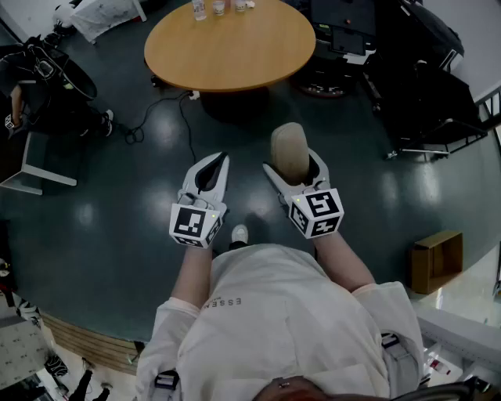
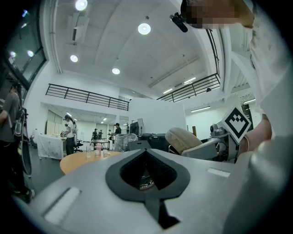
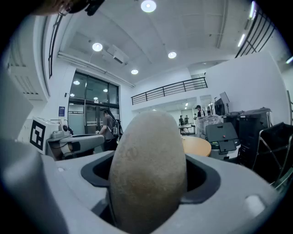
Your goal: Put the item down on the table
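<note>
Right hand-held gripper [image 1: 296, 166]: you have it clamped on the item [image 1: 290, 149], with the jaws spread wide around it and one jaw on each side.
Item: a tan, egg-shaped thing with a rough matt surface. It stands on end between your right jaws, and its rounded top pokes out past the jaw tips. In the right gripper view it fills the gap between the jaws and blocks most of the sight line ahead.
Left hand-held gripper [image 1: 213, 168]: its jaws are together, tips meeting, with nothing between them. You hold it just beside the right one, at about the same reach.
Item and desk: the round wooden desk [image 1: 235, 47] lies ahead of you, well apart from the item. The item is in the air over the dark floor [image 1: 117, 235], short of the desk's near edge.
On the desk: a few small glasses [image 1: 218, 6] stand at the far edge.
To your right: a cardboard box [image 1: 436, 258] sits on the floor.
</note>
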{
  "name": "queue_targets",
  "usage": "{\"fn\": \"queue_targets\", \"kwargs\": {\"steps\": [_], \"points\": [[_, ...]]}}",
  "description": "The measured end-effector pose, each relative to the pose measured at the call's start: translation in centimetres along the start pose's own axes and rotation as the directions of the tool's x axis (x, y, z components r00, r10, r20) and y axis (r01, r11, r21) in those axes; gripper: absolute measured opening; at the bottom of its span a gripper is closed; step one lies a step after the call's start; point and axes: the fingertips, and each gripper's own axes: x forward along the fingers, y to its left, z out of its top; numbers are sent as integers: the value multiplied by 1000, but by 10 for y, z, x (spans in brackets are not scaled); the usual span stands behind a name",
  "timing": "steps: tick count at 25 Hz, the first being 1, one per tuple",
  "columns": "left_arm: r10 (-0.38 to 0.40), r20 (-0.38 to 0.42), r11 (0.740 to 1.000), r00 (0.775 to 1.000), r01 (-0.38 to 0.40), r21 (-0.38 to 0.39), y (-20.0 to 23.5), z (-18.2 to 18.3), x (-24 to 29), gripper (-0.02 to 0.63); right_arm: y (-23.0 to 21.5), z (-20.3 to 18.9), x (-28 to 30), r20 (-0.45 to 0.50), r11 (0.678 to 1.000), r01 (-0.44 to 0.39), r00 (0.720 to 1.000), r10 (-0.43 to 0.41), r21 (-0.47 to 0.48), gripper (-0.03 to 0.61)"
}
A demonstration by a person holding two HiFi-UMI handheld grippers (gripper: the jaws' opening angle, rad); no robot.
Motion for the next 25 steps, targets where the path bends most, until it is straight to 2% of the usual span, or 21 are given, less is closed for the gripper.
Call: {"fn": "queue_targets", "kwargs": {"steps": [17,25], "points": [[23,-1,1000,1000,-23,-17,4,-7,1,11,-12,-9,6,-53,999,35,998,-35,4,393],[23,5,1000,1000,-23,-14,52,-7,0,11,-1,-1,44,-43,998,55,998,-53,25,393]]}}
